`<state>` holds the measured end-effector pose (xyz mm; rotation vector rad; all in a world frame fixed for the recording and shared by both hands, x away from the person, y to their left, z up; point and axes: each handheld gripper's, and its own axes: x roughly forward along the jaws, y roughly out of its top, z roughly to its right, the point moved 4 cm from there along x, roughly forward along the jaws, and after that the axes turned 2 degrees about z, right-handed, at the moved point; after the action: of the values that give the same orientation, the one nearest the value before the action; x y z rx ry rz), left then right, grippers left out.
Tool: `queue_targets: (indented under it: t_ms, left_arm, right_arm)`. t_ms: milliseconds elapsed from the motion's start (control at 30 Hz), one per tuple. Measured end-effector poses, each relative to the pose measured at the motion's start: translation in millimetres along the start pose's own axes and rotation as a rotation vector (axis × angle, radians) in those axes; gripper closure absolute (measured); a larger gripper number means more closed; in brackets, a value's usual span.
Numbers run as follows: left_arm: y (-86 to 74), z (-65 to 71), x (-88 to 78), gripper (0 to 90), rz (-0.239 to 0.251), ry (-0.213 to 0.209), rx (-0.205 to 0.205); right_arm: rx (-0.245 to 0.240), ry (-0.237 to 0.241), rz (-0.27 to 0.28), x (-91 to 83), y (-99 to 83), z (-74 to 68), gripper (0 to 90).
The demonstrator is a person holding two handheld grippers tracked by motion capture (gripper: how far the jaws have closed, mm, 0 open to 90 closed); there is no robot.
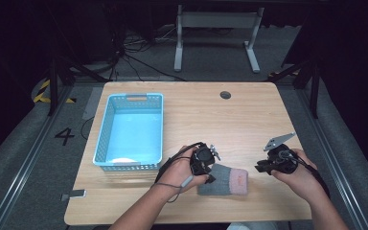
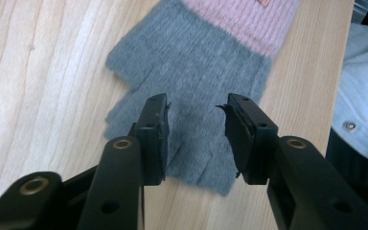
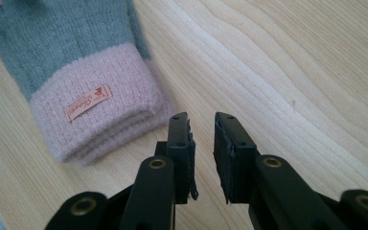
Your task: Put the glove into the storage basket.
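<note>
1. Glove (image 1: 224,180): a grey knitted glove with a pink ribbed cuff lies flat on the wooden table (image 1: 239,120), near the person's edge, between the two grippers in the high view.
2. In the left gripper view the glove (image 2: 196,81) lies under and ahead of the jaws; its grey finger end reaches back beneath the gap between them, and the pink cuff lies farthest from them.
3. Left gripper (image 2: 196,139): its jaws stand apart, with the grey knit showing through the gap. The pads do not press on the fabric, so nothing is gripped.
4. In the high view the left gripper (image 1: 210,178) sits at the grey end of the glove, held in the person's left hand (image 1: 179,167).
5. Right gripper (image 3: 202,143): its jaws are parted by a narrow gap over bare wood, with nothing between them. The cuff lies just beside the left-hand jaw, close to its tip but apart from it.
6. In the high view the right gripper (image 1: 259,167) sits just off the pink end of the glove, held in the right hand (image 1: 299,175).
7. Label (image 3: 89,102): a small orange-pink tag is sewn on the cuff, ahead and to the left of the right gripper's jaws. It carries pale script lettering and a small mark, too small to read with certainty.
8. Basket (image 1: 106,125): a light blue perforated plastic basket stands on the table well beyond the left gripper, apart from the glove.
</note>
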<state>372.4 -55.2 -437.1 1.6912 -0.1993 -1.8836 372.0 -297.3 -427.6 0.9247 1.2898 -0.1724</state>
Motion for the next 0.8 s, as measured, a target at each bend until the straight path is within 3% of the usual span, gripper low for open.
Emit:
queue_targets:
  t_ms: [367,500,633,800]
  left_arm:
    - [13.6,4.8,15.6,49.5,0.006,0.010,0.058]
    - [12.6,4.6,21.4,47.8,-0.020,0.006,0.064]
    - [15.0,4.1,29.6,39.5,-0.024,0.038,0.070]
    - [16.2,3.7,36.4,36.5,-0.032,0.050,0.073]
  right_arm:
    - [0.042,0.006,0.018,-3.3,-3.8,7.2,71.1]
    - [0.042,0.023,0.013,-2.4,-4.4,5.9,69.8]
    - [0.044,0.031,0.010,-0.6,-4.0,4.7,68.9]
    - [0.048,0.034,0.015,-1.0,-3.6,4.6,67.7]
